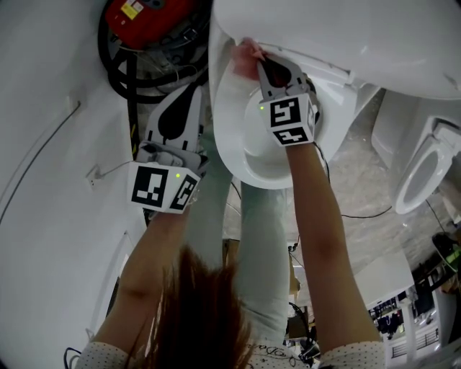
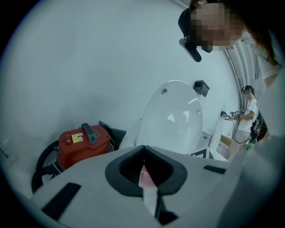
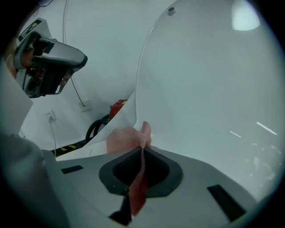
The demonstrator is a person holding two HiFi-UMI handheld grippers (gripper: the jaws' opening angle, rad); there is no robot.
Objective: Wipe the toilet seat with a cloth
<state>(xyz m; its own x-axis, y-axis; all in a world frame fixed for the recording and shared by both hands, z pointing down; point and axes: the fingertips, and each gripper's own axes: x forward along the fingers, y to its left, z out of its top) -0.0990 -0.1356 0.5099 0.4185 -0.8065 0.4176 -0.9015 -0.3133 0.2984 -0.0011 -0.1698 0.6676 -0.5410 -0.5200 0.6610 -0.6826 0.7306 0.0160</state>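
The white toilet seat rings the bowl under the raised lid. My right gripper is shut on a pink mesh cloth, pressed at the back of the seat where it meets the lid. In the right gripper view the cloth bunches beyond the closed jaws of that gripper against the lid. My left gripper hangs left of the seat, apart from it, jaws shut. In the left gripper view this gripper shows a thin pinkish strip at the seam; what it is cannot be told.
A red vacuum with a black hose stands left of the toilet, also in the left gripper view as the vacuum. A second toilet stands at right. Cables cross the floor. A wall socket is at left.
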